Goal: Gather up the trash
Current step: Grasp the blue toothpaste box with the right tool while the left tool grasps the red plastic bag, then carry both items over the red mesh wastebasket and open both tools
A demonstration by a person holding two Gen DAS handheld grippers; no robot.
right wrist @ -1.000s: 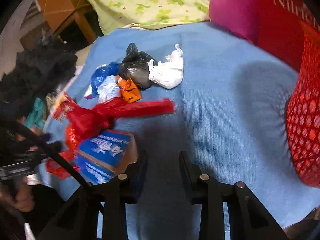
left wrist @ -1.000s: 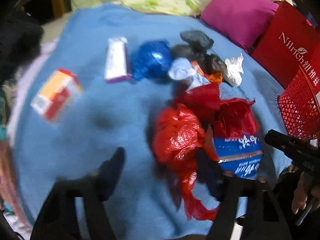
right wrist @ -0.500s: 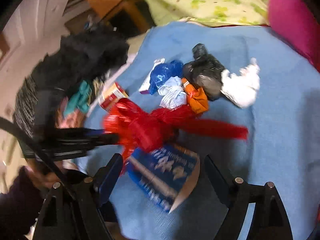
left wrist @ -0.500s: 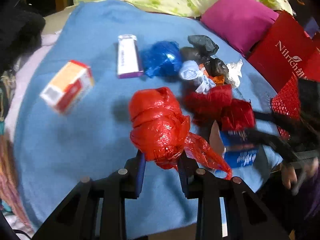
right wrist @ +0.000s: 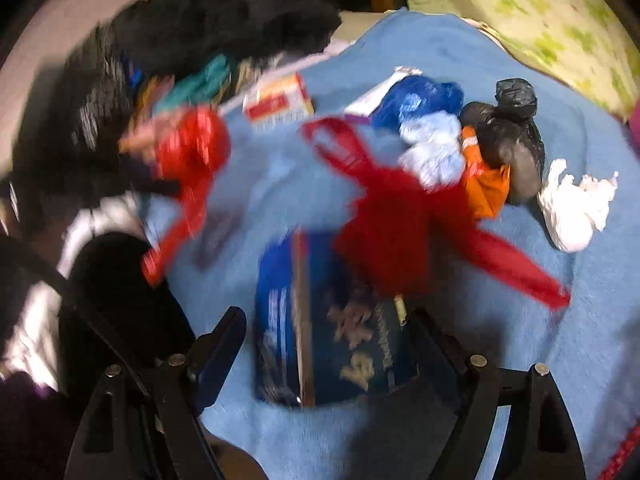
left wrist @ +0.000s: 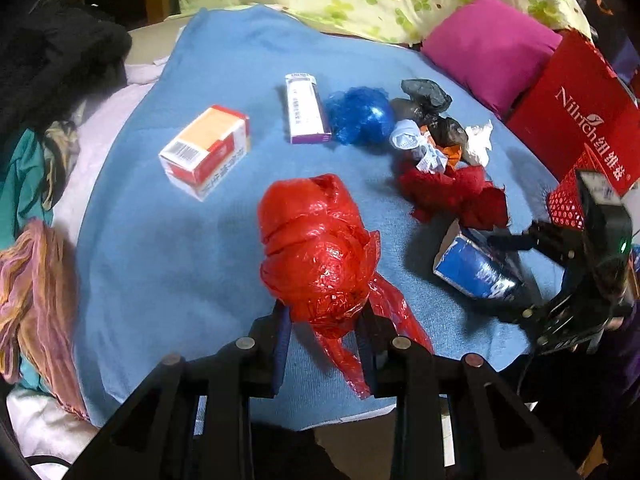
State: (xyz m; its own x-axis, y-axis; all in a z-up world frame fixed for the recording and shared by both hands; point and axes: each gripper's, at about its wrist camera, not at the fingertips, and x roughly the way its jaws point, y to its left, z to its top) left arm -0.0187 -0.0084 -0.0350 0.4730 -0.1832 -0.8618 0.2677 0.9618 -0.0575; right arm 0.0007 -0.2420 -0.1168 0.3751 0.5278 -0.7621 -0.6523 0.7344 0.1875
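My left gripper [left wrist: 322, 320] is shut on a crumpled red plastic bag [left wrist: 316, 248] and holds it above the blue blanket [left wrist: 168, 248]; the bag also shows, blurred, in the right wrist view [right wrist: 192, 148]. My right gripper [right wrist: 324, 332] is open with its jaws on either side of a blue carton [right wrist: 332, 344], which lies on the blanket; it also shows in the left wrist view [left wrist: 476, 272]. A dark red bag [right wrist: 404, 220] lies just beyond the carton. More trash lies behind: a blue bag [left wrist: 360, 116], black bags [left wrist: 428, 100], white paper [left wrist: 478, 144].
An orange-and-white box [left wrist: 206, 150] and a white-purple box [left wrist: 306, 108] lie on the blanket. A red mesh basket [left wrist: 568, 204] and a red carton [left wrist: 576, 112] stand at the right, a magenta pillow [left wrist: 488, 48] behind. Clothes [left wrist: 36, 160] pile up on the left.
My left gripper closed on the red plastic bag and lifted it off the blanket. My right gripper opened wide and swung left to straddle the blue carton.
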